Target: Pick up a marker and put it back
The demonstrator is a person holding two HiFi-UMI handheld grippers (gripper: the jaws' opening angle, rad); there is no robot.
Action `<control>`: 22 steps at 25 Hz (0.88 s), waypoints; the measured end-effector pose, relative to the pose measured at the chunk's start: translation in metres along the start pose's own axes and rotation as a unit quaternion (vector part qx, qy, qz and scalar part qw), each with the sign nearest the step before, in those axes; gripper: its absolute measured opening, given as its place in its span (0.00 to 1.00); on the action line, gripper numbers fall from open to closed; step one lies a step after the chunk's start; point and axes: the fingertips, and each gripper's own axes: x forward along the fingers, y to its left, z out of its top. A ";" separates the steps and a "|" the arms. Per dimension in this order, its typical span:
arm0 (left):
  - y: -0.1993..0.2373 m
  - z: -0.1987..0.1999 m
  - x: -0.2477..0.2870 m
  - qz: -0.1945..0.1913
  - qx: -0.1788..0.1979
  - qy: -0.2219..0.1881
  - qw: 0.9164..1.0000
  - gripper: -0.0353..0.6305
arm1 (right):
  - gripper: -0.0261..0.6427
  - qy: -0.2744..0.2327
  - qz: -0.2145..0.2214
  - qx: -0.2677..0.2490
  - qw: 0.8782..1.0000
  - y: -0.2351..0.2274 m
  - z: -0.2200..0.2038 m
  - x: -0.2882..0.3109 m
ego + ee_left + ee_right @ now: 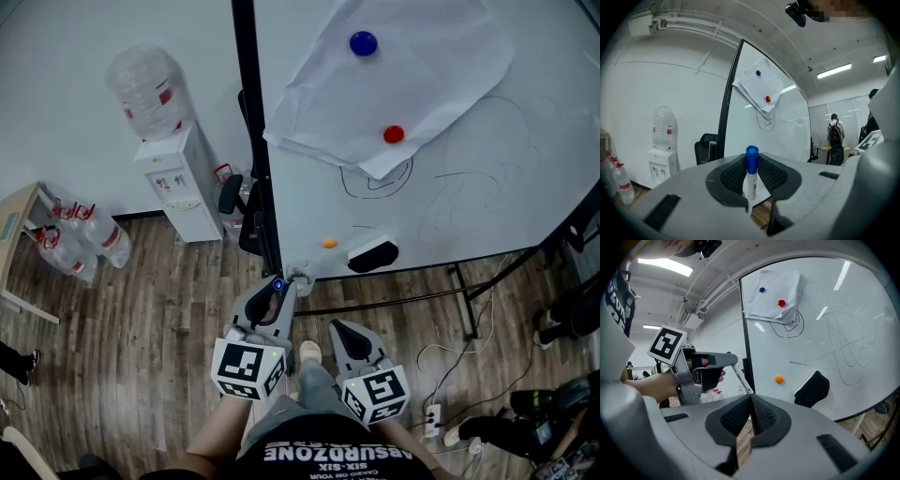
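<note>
A white marker with a blue cap point(277, 284) stands upright between the jaws of my left gripper point(278, 291), which is shut on it. In the left gripper view the marker point(750, 180) rises between the black pads, cap up, in front of the whiteboard point(787, 126). My right gripper point(339, 330) is beside it, lower right in the head view, shut with nothing held. In the right gripper view its jaws point(751, 401) meet in a thin line, and the left gripper point(701, 364) with the marker point(740, 378) shows at left. The whiteboard point(487, 187) stands just ahead.
Paper point(394, 75) hangs on the board under a blue magnet point(363, 43) and a red magnet point(394, 134); an orange magnet point(329, 244) and a black eraser point(372, 254) sit lower. A water dispenser point(178, 178), an office chair point(239, 202) and bottles point(70, 239) stand left. Cables and a power strip point(433, 412) lie right.
</note>
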 end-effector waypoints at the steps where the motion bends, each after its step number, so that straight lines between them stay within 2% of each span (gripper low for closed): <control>1: 0.000 0.000 0.002 0.000 0.001 0.000 1.000 0.17 | 0.03 0.000 0.000 0.000 1.000 -0.001 0.000 0.001; 22: 0.012 0.008 0.036 -0.007 0.018 -0.009 1.000 0.17 | 0.03 -0.005 -0.018 -0.005 1.000 -0.022 0.014 0.014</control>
